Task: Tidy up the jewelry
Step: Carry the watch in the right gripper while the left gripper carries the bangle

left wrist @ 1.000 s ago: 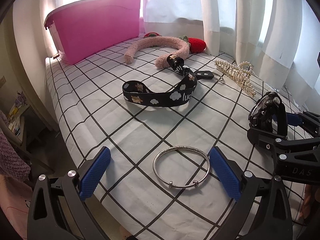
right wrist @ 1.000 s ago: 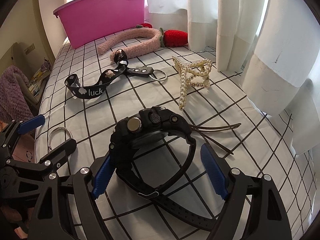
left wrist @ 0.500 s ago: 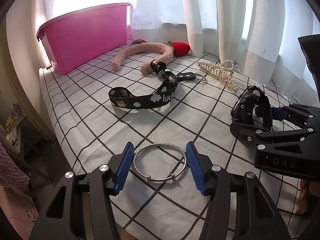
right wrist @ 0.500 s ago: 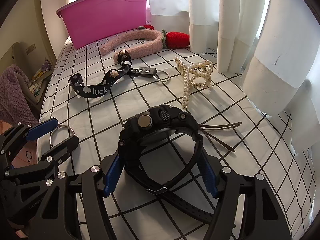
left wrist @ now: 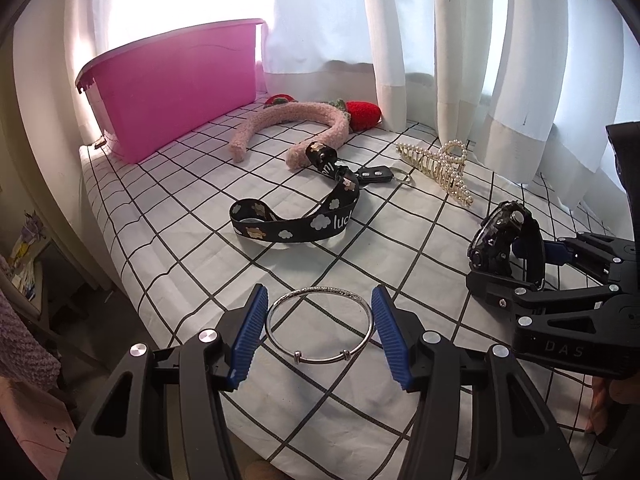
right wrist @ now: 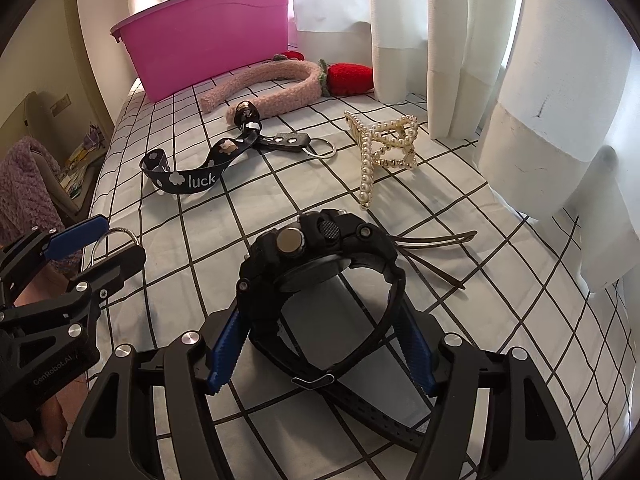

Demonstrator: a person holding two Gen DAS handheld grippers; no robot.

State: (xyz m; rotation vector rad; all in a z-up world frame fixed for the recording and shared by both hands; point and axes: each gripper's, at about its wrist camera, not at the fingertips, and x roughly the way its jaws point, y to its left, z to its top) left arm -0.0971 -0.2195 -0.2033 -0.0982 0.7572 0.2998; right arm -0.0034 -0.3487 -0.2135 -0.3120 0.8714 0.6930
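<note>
Lying beyond the watch (right wrist: 320,276), hairpins (right wrist: 432,242) escape the left view.

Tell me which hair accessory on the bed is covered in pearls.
The gold claw clip near the curtain; the other, the headband, is pink and fuzzy.

The sheet (left wrist: 168,216) is white with a black grid. A bright pink tub (left wrist: 176,84) sits at the back by white curtains (left wrist: 460,40). The fuzzy headband (left wrist: 288,120) is pale pink, its strawberry (left wrist: 362,113) red. The strap (left wrist: 296,226) is black with white clouds and lettering. The bangle (left wrist: 320,328) is silver, the watch (right wrist: 320,264) black, the clip (right wrist: 384,148) gold with pearls. Both grippers (left wrist: 320,336) have blue pads (left wrist: 250,336) on black fingers.
</note>
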